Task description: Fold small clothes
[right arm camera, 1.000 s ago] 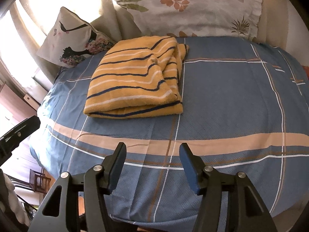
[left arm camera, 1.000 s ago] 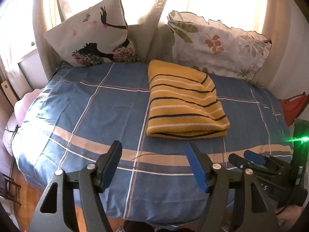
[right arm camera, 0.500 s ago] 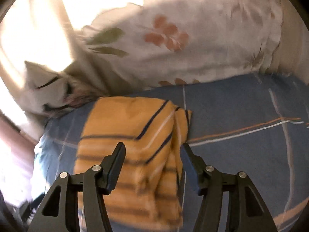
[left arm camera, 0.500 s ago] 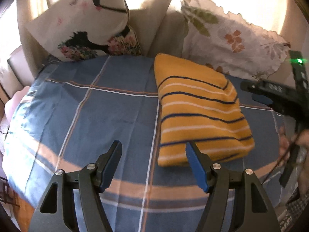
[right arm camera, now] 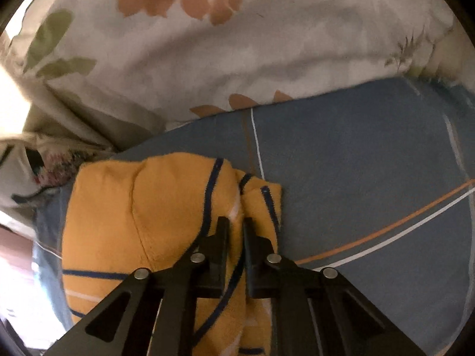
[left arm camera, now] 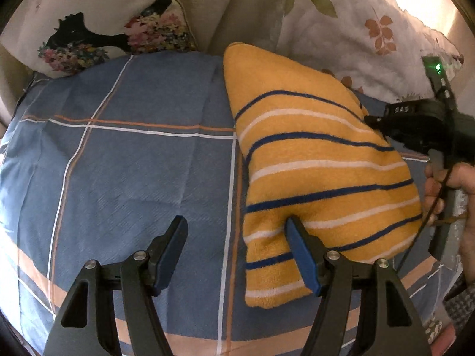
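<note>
Yellow garment (right arm camera: pixel 142 213) pinched by right fingers (right arm camera: pixel 222 237).

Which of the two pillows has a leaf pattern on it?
The leaf pillow behind the striped garment, on the right; the other pillow shows a black silhouette with flowers.

Yellow garment (left arm camera: pixel 320 160), navy-white stripes; blue plaid sheet (left arm camera: pixel 133 163).
</note>
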### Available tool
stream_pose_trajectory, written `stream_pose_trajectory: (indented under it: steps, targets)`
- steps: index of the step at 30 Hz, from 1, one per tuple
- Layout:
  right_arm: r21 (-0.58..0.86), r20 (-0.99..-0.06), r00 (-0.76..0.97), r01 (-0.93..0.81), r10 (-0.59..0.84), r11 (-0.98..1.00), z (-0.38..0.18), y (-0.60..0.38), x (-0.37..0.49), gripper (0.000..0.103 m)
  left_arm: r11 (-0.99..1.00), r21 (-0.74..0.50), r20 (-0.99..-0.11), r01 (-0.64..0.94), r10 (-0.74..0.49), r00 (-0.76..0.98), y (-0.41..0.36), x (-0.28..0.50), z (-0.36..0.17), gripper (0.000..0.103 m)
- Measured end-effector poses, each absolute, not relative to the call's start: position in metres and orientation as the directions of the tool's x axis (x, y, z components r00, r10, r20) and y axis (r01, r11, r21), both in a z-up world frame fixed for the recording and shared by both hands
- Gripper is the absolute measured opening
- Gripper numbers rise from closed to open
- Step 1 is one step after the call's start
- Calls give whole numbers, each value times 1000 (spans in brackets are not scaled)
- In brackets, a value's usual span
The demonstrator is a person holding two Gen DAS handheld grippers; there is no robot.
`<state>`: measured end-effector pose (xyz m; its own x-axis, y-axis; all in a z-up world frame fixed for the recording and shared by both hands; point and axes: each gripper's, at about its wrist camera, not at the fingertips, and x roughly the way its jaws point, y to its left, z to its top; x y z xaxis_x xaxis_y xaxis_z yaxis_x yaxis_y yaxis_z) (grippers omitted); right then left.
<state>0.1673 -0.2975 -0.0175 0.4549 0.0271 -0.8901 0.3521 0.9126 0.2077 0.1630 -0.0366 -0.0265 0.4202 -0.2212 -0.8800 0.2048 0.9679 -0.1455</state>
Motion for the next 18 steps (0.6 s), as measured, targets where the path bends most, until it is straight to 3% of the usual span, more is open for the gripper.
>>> stream_pose_trajectory:
  steps: [5, 10, 14, 15, 18]
  targets:
    - [213, -834, 551, 272, 30, 938, 19, -271, 139, 13, 966, -186, -881, 177, -244, 405, -27, 164, -30, 69]
    - [87, -878, 479, 187, -13, 979, -6, -241, 130, 13, 970, -188, -873, 156, -238, 426, -25, 158, -24, 68]
    - [59, -866, 499, 173, -36, 983, 7, -242, 117, 14, 972, -185, -848, 147, -233, 476, -21, 144, -5, 68]
    - [54, -863, 504, 166, -38, 985, 11, -242, 109, 15, 973, -178, -838, 145, -227, 496, -20, 142, 1, 68]
    - [-24, -850, 518, 141, -94, 990, 27, -237, 91, 32, 987, -102, -784, 123, -155, 600, -18, 123, 25, 69]
